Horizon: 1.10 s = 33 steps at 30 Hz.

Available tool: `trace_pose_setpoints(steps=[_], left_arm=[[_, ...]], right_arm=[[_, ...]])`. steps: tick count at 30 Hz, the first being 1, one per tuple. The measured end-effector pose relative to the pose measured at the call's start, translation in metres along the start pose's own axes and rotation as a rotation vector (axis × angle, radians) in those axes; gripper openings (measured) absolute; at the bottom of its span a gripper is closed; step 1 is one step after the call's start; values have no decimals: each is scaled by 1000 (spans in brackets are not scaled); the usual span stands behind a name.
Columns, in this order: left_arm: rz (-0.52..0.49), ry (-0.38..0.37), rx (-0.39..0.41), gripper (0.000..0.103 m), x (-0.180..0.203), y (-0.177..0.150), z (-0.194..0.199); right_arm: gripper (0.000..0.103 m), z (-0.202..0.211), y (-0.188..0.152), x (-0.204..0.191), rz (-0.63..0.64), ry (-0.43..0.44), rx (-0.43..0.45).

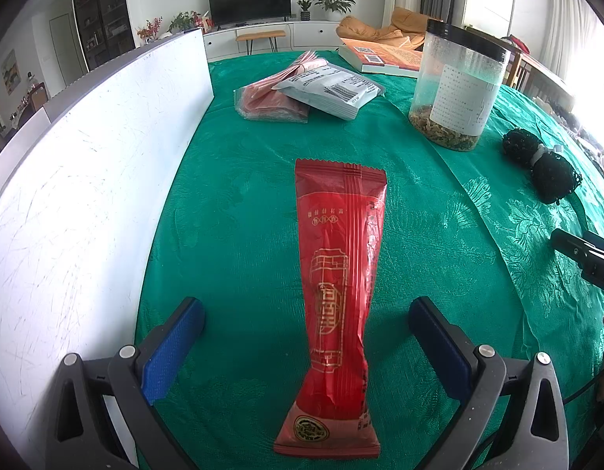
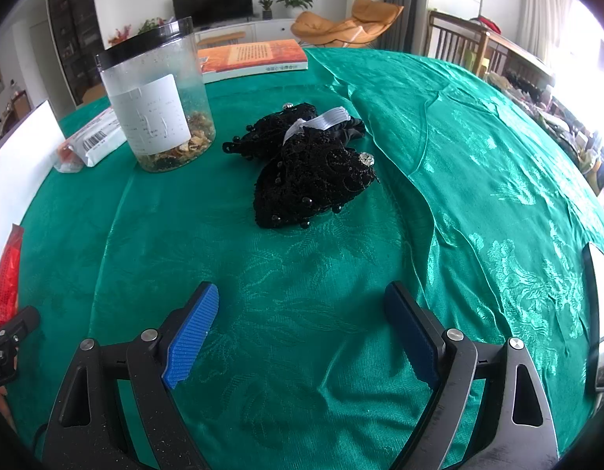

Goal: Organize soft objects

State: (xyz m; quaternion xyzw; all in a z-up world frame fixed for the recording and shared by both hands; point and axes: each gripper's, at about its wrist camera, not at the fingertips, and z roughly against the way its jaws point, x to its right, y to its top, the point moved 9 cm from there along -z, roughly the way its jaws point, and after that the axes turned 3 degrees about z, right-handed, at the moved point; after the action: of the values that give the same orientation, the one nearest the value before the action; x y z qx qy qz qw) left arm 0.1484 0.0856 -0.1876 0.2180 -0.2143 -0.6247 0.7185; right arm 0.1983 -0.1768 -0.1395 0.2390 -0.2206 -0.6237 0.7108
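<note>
A long red snack packet (image 1: 339, 293) lies flat on the green tablecloth (image 1: 243, 203), pointing away from me. My left gripper (image 1: 306, 313) is open, its blue pads on either side of the packet's near half, not touching it. A black lace beaded soft item (image 2: 309, 164) with a white elastic band lies ahead of my right gripper (image 2: 302, 301), which is open and empty above bare cloth. The lace item also shows at the right of the left wrist view (image 1: 540, 164). The red packet's edge shows at the far left of the right wrist view (image 2: 6, 274).
A white board (image 1: 86, 196) stands along the left. Red and white flat packets (image 1: 309, 94) are stacked at the back. A clear jar with a black lid (image 1: 454, 86) and an orange book (image 2: 255, 58) stand behind. A phone (image 2: 599, 313) lies at the right edge.
</note>
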Motion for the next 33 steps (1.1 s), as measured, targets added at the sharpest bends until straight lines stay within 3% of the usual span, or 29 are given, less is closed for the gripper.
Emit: trace_pose_setpoints(steps=[4,7,8,10,12,13,14,15,17,20,23,25,28,31,33], left_arm=[[-13,-1,-115,103,1,-2,3],[-20,-15,-104,103,3,4,12],[-24,-16,-107,103,4,5,13],[-39,-21,-127,103,8,5,10],[-47,-15,-150,83,10,4,5],[-46,-29,-140,52,11,6,8],[-47,-30,-131,12,11,10,13],[-38,-46,-135,14,11,13,18],[9,-102,-101,14,9,22,34],[85,-185,-46,14,5,38,68],[166,-296,2,14,-6,55,113],[190,-307,60,14,-29,66,147],[212,-235,134,14,-81,74,185],[241,-87,159,16,-149,65,211],[262,43,152,33,-193,51,219]], right_arm=[[94,-4,2,-3,12,32,-9],[94,-12,19,6,-17,117,-110],[93,-12,30,12,-80,181,-117],[93,-12,55,21,-129,197,-105],[92,-27,71,18,-53,150,-145],[88,-37,75,19,-18,111,-166],[53,-42,79,21,-10,85,-159],[33,-47,81,25,-18,81,-161],[35,-44,88,36,-76,93,-156],[35,-2,114,38,-66,79,-20],[35,53,139,14,-20,115,82],[35,87,148,-18,40,168,122],[35,136,151,-93,147,304,162],[36,178,137,-172,247,495,157],[37,197,121,-227,304,607,133]])
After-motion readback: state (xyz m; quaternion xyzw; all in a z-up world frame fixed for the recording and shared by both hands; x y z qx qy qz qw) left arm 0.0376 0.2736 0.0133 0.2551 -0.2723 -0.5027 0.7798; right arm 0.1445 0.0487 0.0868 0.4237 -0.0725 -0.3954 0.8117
